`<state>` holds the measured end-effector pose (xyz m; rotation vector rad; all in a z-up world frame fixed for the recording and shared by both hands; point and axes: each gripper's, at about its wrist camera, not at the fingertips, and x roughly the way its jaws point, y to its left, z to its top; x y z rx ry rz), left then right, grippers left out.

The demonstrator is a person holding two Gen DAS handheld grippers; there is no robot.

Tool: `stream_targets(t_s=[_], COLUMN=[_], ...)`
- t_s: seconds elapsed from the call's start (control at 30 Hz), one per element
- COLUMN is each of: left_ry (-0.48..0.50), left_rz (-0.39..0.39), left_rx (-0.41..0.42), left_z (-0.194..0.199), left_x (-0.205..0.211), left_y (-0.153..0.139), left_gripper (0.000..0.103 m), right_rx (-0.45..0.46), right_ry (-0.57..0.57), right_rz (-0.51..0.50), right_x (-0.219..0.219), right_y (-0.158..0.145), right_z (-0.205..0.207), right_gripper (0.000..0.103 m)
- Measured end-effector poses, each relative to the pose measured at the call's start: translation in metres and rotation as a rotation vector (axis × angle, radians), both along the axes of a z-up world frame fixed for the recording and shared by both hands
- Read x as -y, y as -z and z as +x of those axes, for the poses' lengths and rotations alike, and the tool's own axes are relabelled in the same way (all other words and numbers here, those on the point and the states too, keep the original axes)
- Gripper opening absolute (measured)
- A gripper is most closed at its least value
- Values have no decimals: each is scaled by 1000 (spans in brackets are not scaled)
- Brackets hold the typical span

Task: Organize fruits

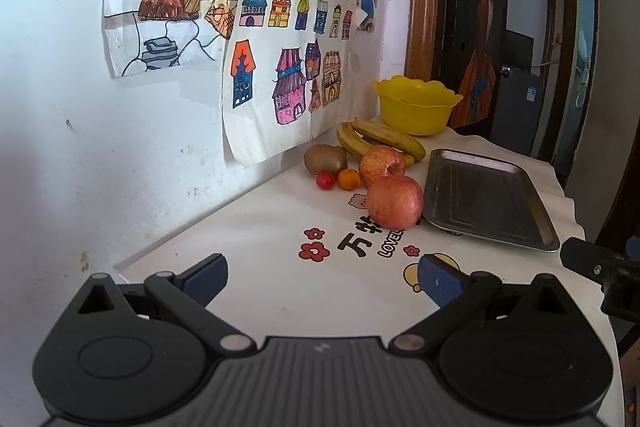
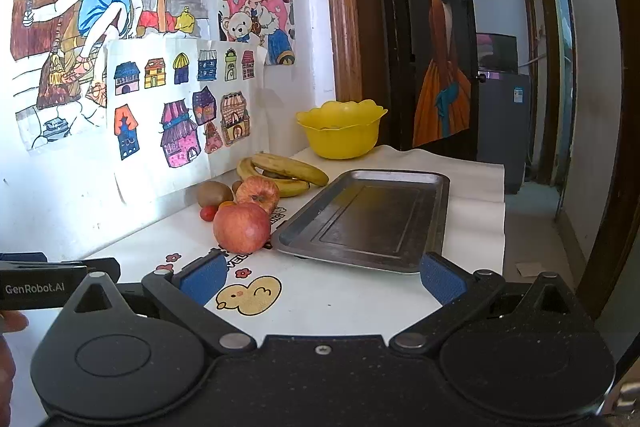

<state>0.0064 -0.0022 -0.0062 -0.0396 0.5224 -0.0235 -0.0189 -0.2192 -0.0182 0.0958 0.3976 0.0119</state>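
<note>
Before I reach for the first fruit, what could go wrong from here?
The near apple sits close beside the metal tray, so a wide-open left hand-held gripper may clip the tray rim. The cherry tomato and small orange are round and packed against the kiwi and far apple; a nudge could roll them. The tray's right side lies near the table edge and might get pushed off.

Children's colored drawings (image 2: 120, 27) are taped to the white wall (image 1: 60, 107) on the left; a dark door (image 2: 436, 47) with a painted figure stands far right.
</note>
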Motion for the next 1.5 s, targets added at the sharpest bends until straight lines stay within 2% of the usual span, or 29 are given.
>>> stream_targets(t_s=[1.5], left_ry=[5], left_rz=[-13], left_rx=[-10], left_z=[0], left_x=[-5], left_y=[5], left_gripper=[103], right_rx=[-2], right_ry=[-4], right_rz=[5], right_x=[0], right_y=[1], right_z=[0], right_gripper=[102])
